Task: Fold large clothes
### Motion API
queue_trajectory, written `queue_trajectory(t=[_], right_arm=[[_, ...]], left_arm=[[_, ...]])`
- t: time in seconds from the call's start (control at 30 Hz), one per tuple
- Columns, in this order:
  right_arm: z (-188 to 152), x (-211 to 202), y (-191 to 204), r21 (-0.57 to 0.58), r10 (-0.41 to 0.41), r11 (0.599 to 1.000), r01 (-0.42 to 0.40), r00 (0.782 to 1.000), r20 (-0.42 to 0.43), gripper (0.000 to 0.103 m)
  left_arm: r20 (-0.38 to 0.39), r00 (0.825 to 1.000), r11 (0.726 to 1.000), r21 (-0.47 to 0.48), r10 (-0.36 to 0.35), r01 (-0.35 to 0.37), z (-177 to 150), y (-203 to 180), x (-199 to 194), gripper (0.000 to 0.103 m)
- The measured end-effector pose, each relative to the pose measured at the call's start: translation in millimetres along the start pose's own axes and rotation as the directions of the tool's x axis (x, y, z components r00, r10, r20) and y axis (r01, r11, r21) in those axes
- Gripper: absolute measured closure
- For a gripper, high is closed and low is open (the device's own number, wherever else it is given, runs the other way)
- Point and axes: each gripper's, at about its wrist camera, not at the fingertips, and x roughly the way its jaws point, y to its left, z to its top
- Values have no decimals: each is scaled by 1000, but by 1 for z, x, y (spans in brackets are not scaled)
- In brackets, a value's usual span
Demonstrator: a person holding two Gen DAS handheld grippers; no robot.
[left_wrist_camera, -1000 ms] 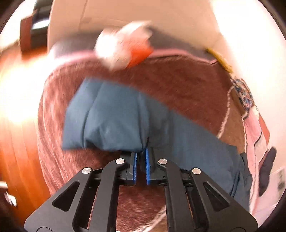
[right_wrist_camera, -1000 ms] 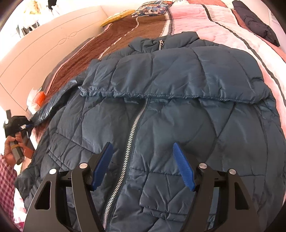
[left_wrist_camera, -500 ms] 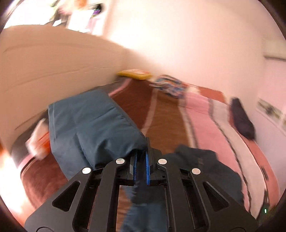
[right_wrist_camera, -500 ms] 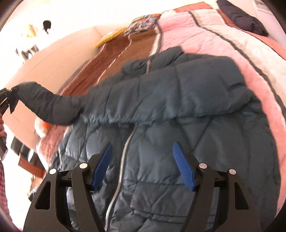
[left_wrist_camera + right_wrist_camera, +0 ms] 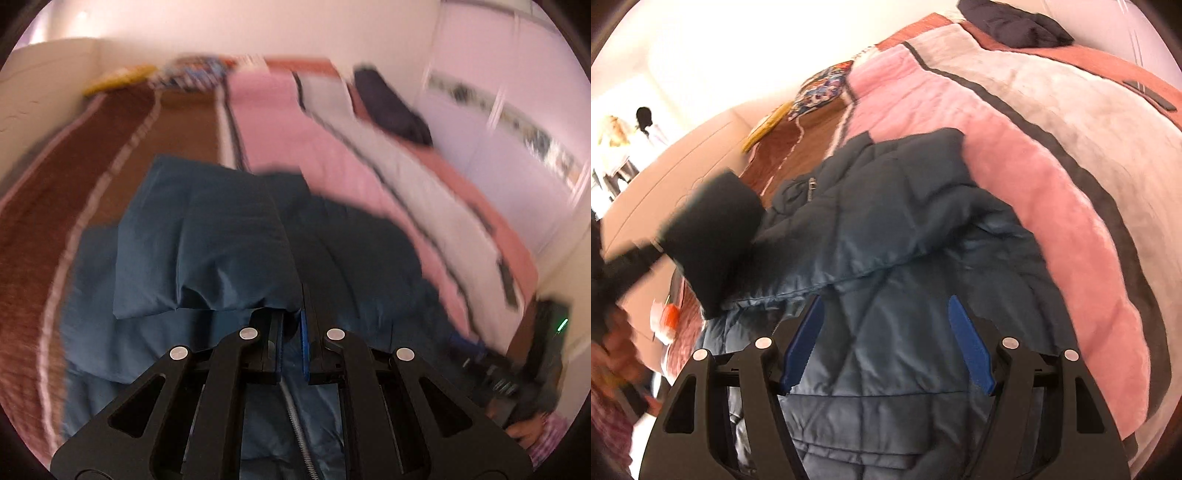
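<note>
A dark blue quilted jacket [image 5: 897, 258] lies front up on the bed, zipper [image 5: 295, 417] down its middle. My left gripper [image 5: 292, 332] is shut on the cuff of the jacket's sleeve [image 5: 207, 243] and holds it lifted above the jacket's body. In the right wrist view that sleeve [image 5: 716, 236] hangs in the air at the left, over the jacket's left side. My right gripper [image 5: 886, 343] is open and empty, just above the jacket's lower front. One sleeve lies folded across the chest [image 5: 871, 236].
The bed has a brown blanket [image 5: 55, 206] on the left and a pink, white and salmon blanket [image 5: 1034, 155] on the right. A dark garment [image 5: 391, 107] lies at the far right. Pillows [image 5: 820, 92] and a headboard [image 5: 665, 158] stand at the far left.
My left gripper has swung the sleeve up from the bed's left edge and over the jacket's body. My right gripper stayed open above the lower front, tilting a little.
</note>
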Motion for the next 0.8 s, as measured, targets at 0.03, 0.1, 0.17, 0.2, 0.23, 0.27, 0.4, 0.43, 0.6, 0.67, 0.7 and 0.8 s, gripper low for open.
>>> queue_trajectory(t=[0.03, 0.1, 0.17, 0.2, 0.23, 0.27, 0.4, 0.43, 0.6, 0.67, 0.7, 0.8], right_arm=[[0, 1, -4, 11, 1, 1000, -1, 1000, -3, 34], [-1, 2, -8, 27, 5, 1000, -5, 1000, -10, 34], [-2, 4, -11, 32, 10, 999, -10, 1000, -17, 34], [-3, 5, -11, 31, 12, 999, -11, 1000, -23, 34], [-3, 7, -11, 30, 13, 999, -12, 1000, -27, 34], [-4, 8, -10, 26, 15, 1000, -14, 999, -33, 34], [-4, 10, -7, 12, 14, 1000, -13, 999, -39, 34], [-4, 10, -5, 6, 13, 1000, -13, 999, -38, 34], [-7, 9, 7, -16, 23, 1000, -24, 999, -45, 34], [-7, 12, 11, -16, 36, 999, -37, 997, -62, 34], [-8, 16, 14, -13, 47, 999, -48, 996, -79, 34], [-7, 28, 21, -2, 75, 997, -76, 989, -127, 34]], left_arm=[[-29, 1000, 1000, 10, 4, -4, -4, -3, 12, 96], [-80, 997, 1000, 15, 8, -7, -15, -9, 28, 93], [-124, 992, 1000, 12, 6, -5, -26, -11, 40, 78], [-142, 990, 1000, 13, -5, 7, -30, -10, 42, 62], [-155, 988, 1000, 9, -26, 28, -34, -12, 42, 56], [-153, 987, 999, 11, -40, 42, -37, -15, 41, 47], [-158, 986, 998, 41, -45, 52, -46, -19, 36, 40], [-161, 986, 997, 41, -51, 59, -50, -18, 31, 40], [-140, 988, 998, 12, -66, 69, -67, -2, 3, 40], [-128, 990, 999, -2, -53, 54, -73, 3, -3, 40], [-121, 992, 999, -11, -45, 44, -77, 8, -7, 40], [-98, 995, 999, -45, -1, -3, -92, 25, -22, 40]])
